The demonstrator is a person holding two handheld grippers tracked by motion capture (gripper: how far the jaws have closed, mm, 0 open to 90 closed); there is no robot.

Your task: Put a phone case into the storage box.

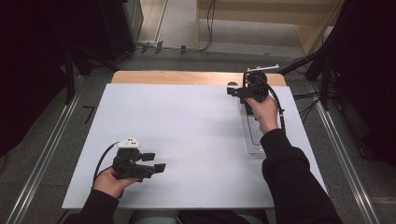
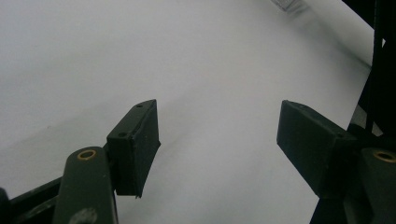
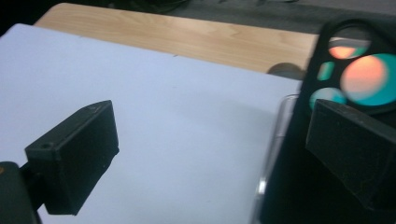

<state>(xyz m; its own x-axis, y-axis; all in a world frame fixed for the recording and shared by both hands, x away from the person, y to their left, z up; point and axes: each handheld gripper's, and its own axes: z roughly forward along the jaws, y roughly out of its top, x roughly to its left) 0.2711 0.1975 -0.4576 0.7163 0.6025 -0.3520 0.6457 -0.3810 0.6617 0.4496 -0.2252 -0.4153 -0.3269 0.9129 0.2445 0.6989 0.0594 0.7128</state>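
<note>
In the right gripper view a black phone case [image 3: 299, 154] with round camera cut-outs stands right against the right-hand jaw of the right gripper [image 3: 210, 140], whose jaws are spread wide with the other jaw well clear of it, so no pinch shows. In the high view that gripper [image 1: 243, 91] hangs at the far right of the white table [image 1: 187, 135], over a clear tray [image 1: 252, 135] under the hand. The left gripper [image 1: 153, 162], near the front left edge, is open with nothing between its jaws.

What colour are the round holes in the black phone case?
Orange and teal show through the black phone case; the right gripper view shows it best.
</note>
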